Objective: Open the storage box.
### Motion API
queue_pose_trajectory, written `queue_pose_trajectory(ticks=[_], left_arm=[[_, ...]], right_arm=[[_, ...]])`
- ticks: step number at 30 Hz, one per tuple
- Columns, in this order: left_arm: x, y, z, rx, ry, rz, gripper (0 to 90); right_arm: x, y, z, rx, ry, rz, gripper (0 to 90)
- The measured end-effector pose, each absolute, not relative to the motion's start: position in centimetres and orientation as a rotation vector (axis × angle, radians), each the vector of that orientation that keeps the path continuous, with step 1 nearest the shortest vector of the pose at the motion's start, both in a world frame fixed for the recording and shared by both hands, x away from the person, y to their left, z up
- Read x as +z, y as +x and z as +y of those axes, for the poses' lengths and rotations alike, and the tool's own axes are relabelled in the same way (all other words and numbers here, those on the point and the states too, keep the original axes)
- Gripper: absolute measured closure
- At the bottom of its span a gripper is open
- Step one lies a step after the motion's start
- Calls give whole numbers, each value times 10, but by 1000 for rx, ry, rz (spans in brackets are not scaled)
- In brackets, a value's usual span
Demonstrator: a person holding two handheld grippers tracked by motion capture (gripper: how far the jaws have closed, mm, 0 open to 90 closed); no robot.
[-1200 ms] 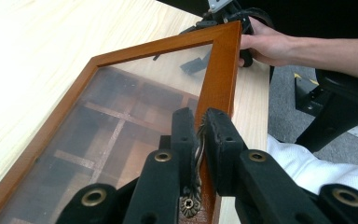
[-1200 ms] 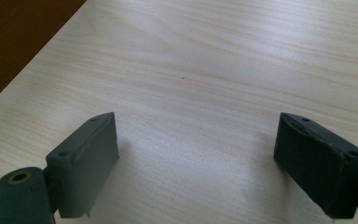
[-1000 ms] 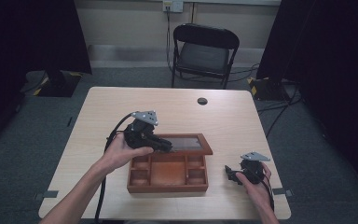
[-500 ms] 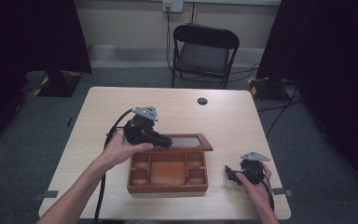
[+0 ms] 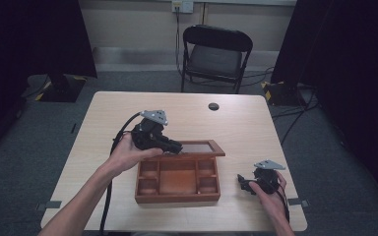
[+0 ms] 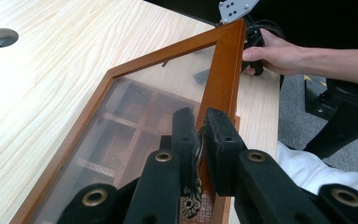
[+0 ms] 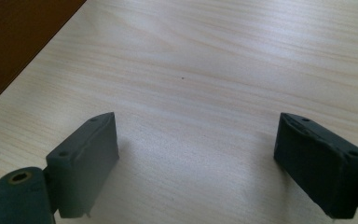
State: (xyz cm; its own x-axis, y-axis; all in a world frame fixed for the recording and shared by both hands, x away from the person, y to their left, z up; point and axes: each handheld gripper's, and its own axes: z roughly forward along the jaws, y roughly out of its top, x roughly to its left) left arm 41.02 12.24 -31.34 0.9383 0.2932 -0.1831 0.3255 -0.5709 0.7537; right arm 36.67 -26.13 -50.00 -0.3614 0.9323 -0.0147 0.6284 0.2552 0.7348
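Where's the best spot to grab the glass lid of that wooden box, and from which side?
Take the glass lid by the small brass latch on its free front edge, probably coming from the box's front, opposite the hinged back. The pane is wide and flat, so only the latch and the thin wooden frame fit between jaws. The left gripper is already shut on that latch, with the wooden box open beneath.

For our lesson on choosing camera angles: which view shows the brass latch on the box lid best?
The left gripper view. There the latch sits close up, pinched between the left gripper jaws on the glass lid. In the high view the lid is small and the gripper covers the latch. The right gripper view looks at the table and a dark brown corner.
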Motion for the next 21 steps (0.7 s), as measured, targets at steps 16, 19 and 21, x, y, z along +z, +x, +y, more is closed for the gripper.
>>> queue_pose_trajectory(ticks=[16, 19, 21], left_arm=[[-306, 417, 123, -33, 2198, 454, 826], [-306, 417, 123, -32, 2199, 453, 826], [-306, 418, 123, -33, 2204, 450, 826]], right_arm=[[-500, 367, -261, 899, 1416, 2081, 126], [-500, 367, -261, 899, 1416, 2081, 126], [-500, 367, -261, 899, 1416, 2081, 127]])
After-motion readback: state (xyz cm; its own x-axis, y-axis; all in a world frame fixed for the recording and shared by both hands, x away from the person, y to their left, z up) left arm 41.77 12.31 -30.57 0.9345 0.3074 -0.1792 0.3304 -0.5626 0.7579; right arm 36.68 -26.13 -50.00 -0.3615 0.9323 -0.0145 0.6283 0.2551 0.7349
